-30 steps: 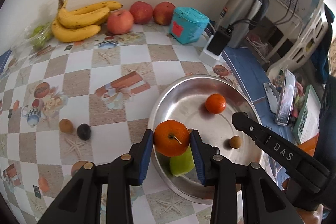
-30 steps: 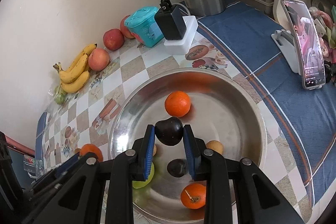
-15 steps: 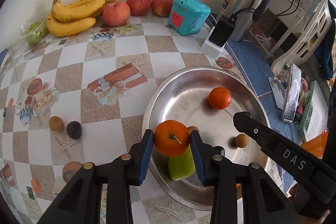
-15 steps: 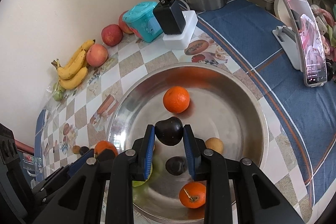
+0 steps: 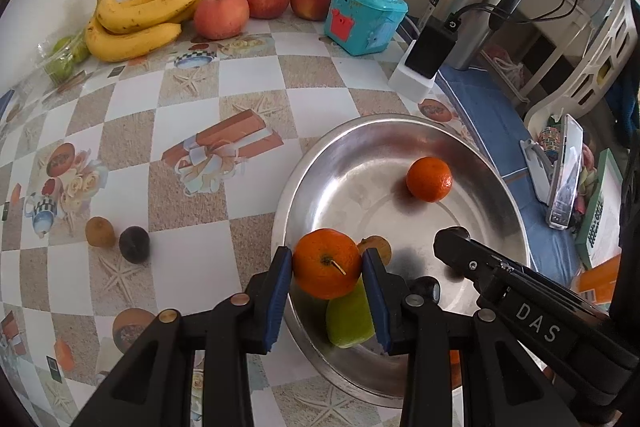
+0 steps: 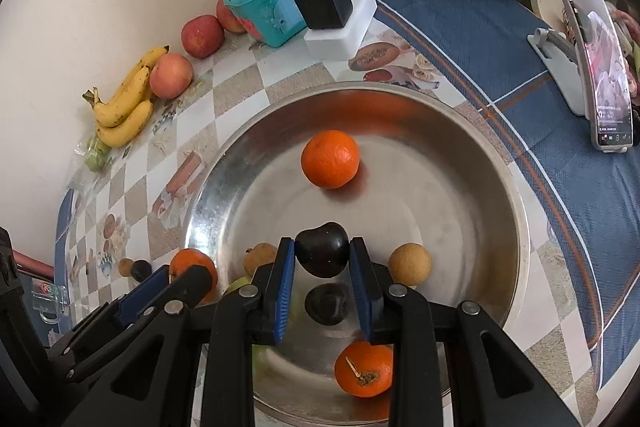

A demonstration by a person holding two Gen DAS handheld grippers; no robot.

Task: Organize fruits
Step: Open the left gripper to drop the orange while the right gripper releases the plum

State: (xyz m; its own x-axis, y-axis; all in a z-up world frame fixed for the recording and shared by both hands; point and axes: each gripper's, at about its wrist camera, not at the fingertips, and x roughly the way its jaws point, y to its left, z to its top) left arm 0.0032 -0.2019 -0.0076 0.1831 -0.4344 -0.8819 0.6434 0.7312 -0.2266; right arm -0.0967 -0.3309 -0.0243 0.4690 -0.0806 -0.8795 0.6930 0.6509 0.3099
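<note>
Left gripper (image 5: pixel 327 269): blue pads are pressing on both sides of a stemmed orange (image 5: pixel 327 263), holding it over the near-left rim of the steel basin (image 5: pixel 496 183).

Right gripper (image 6: pixel 322 255): jaws are standing narrow, clamping a dark plum (image 6: pixel 322 254) over the basin's near half.

Steel basin: it is sitting on the tabletop where the checkered oilcloth (image 5: pixel 132 131) is meeting the blue cloth (image 6: pixel 500 39). Lying inside it:
- a mandarin (image 6: pixel 330 159) toward the far side;
- a second dark plum (image 6: pixel 326 303) directly under the held one;
- a tan round fruit (image 6: pixel 409 263) just to the right of the right gripper;
- another orange with a stem (image 6: pixel 364 369) near the near rim;
- a green fruit (image 5: pixel 349 319) and a brownish fruit (image 5: pixel 376 247) at the left side, partly hidden by the left gripper.

On the oilcloth, well left of the basin: a small brown fruit (image 5: pixel 99 231) is touching a dark plum (image 5: pixel 134 244).

Along the tabletop's far edge by the wall: a bag of green fruit (image 5: pixel 64 55), a banana bunch (image 5: pixel 144 15), three apples (image 5: pixel 221 14) and a teal box (image 5: pixel 364 17) are lining up, with a black adapter on a white socket block (image 5: pixel 420 67) and a steel kettle (image 5: pixel 476 3) at the far right corner.

Right edge: a phone on a stand (image 6: pixel 596 67) is standing on the blue cloth.
</note>
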